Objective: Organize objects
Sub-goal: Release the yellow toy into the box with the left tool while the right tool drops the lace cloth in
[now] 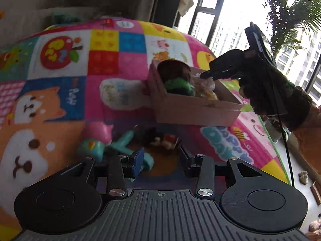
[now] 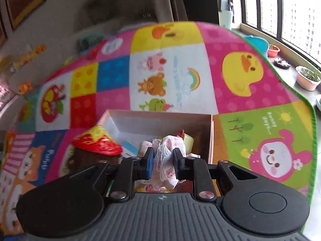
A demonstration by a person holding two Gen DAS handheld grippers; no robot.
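right tongs [image 2: 163, 161] pinch lacy pink cloth [image 2: 163, 167] over box [image 2: 210, 136]; left tongs [image 1: 161, 159] gape empty above bright play mat [image 1: 60, 92] near windows [image 1: 240, 20].

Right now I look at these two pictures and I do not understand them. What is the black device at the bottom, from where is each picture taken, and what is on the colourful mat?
No robot is here. A person holds a two-finger gripper in each hand, and a small camera on each one looks forward along its fingers.

One picture comes from the left gripper. Its jaws stand apart with nothing between them, above some toys: a teal and pink toy and a blurred dark one. Further back you see the right gripper, held by a gloved hand, over a cardboard box.

The other picture comes from that right gripper. It is closed on a pink-and-white lace cloth above the same box, which already holds several small things. Everything lies on a cartoon play mat.
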